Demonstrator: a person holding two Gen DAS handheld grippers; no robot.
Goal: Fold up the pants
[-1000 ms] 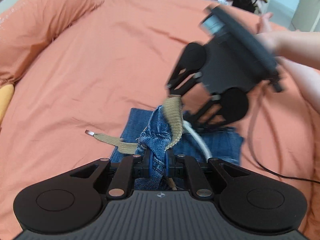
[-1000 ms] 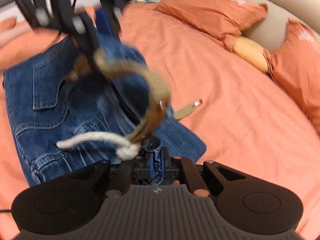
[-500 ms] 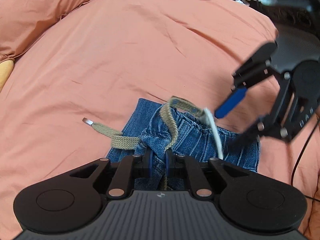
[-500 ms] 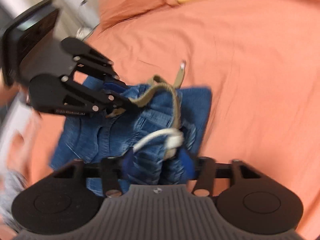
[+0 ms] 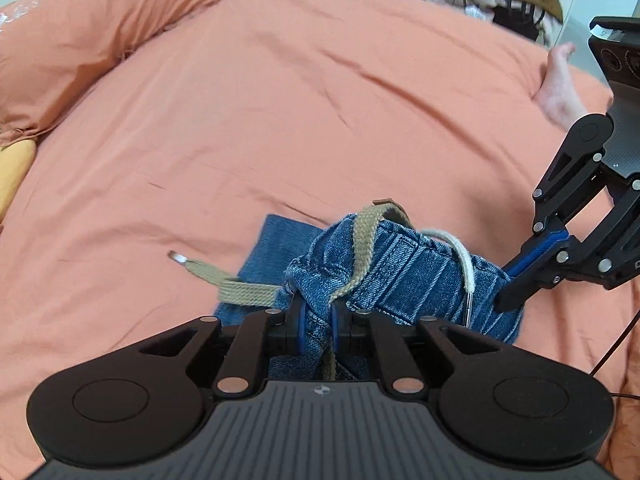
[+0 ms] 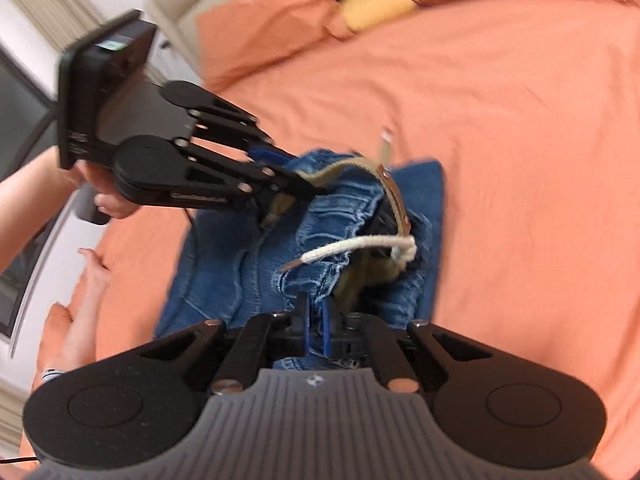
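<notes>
change: right gripper (image 6: 316,330) let go and re-clamped the jeans (image 5: 404,276) waistband further along
left gripper (image 5: 318,330): still pinching denim
hidden: belt (image 5: 362,248) buckle

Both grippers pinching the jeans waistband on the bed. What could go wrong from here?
1. The tan belt loops over the waistband and runs down between the left gripper jaws; it could get folded in or snag.
2. The white drawstring dangles loose and may end up trapped in the fold.
3. The right gripper seems to hold only a thin bunch of jeans; a pull might slip it out.
</notes>
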